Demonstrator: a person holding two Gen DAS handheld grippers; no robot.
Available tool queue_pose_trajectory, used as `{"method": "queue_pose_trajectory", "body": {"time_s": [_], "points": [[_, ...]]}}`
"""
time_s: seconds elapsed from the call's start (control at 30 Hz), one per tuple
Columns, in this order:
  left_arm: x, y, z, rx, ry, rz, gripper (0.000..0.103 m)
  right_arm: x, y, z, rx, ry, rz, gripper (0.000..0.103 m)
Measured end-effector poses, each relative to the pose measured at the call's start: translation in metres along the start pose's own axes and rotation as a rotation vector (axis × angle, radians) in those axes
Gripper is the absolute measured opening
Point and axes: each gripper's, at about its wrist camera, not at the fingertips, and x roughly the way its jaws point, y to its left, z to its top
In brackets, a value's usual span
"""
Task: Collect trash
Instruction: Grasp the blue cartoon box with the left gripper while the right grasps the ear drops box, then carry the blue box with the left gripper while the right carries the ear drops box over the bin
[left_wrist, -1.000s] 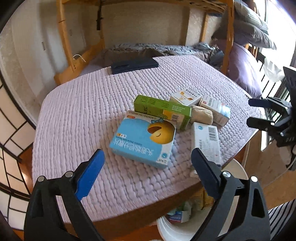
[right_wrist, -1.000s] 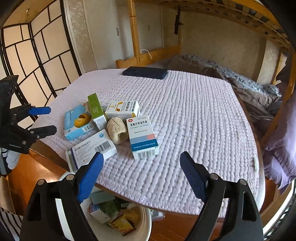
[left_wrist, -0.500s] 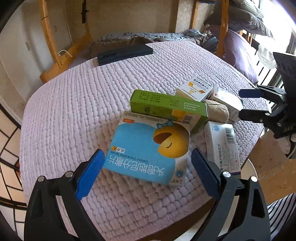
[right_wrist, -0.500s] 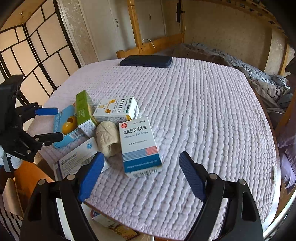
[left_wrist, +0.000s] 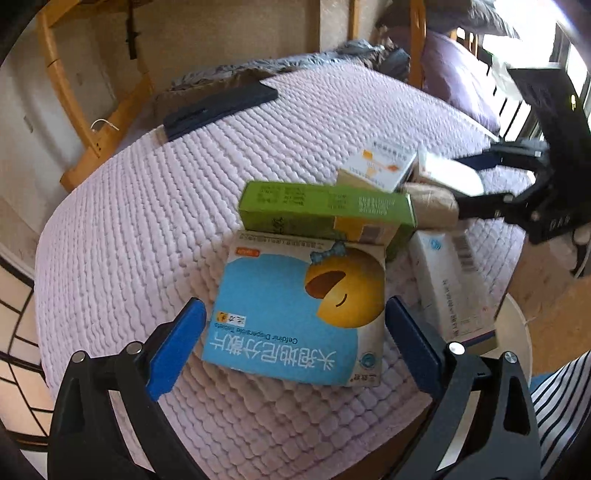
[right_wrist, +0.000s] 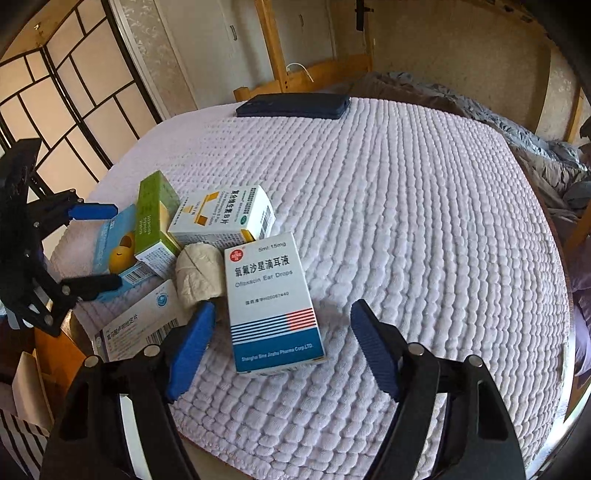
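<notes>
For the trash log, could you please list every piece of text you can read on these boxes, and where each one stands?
"Cefdinir Dispersible Tablets": blue box, seen upside down.
"5ml: 15mg": white ear-drops box, near the top.
"Ofloxacin Ear Drops": same box, under its Chinese title.
"Shanghai Sine Jinzhu Pharma Corp.,LTD.": same box, bottom blue band.
Green box, yellow-marked white box, barcode box: print too small or blurred.

Left gripper: the black two-finger left gripper with blue pads (left_wrist: 295, 347) was held low, tilted down, jaws spread wide apart.
Left pads: one blue pad (left_wrist: 176, 349) stood out to each side, with a clear gap between them.
Right gripper: the black two-finger right gripper with blue pads (right_wrist: 282, 349) was likewise spread wide, gripping nothing.
Relation: the two grippers faced each other from opposite sides, well apart.
</notes>
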Motion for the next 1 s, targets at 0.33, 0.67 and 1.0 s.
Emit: {"method": "queue_pose_trajectory", "body": {"time_s": [0.33, 0.67, 1.0], "points": [[0.012, 0.010, 0.000, -0.118, 0.006, -0.026, 0.097, 0.004, -0.008, 0.001, 0.007, 0.002, 0.001, 0.050], [-0.006, -0.001, -0.008, -0.219, -0.005, 0.044, 0.096, -0.020, -0.012, -0.010, 0.031, -0.044, -0.046, 0.046], [-0.017, -0.003, -0.023, -0.339, -0.011, 0.068, 0.096, -0.032, -0.002, -0.033, 0.042, -0.029, -0.043, 0.046]]}}
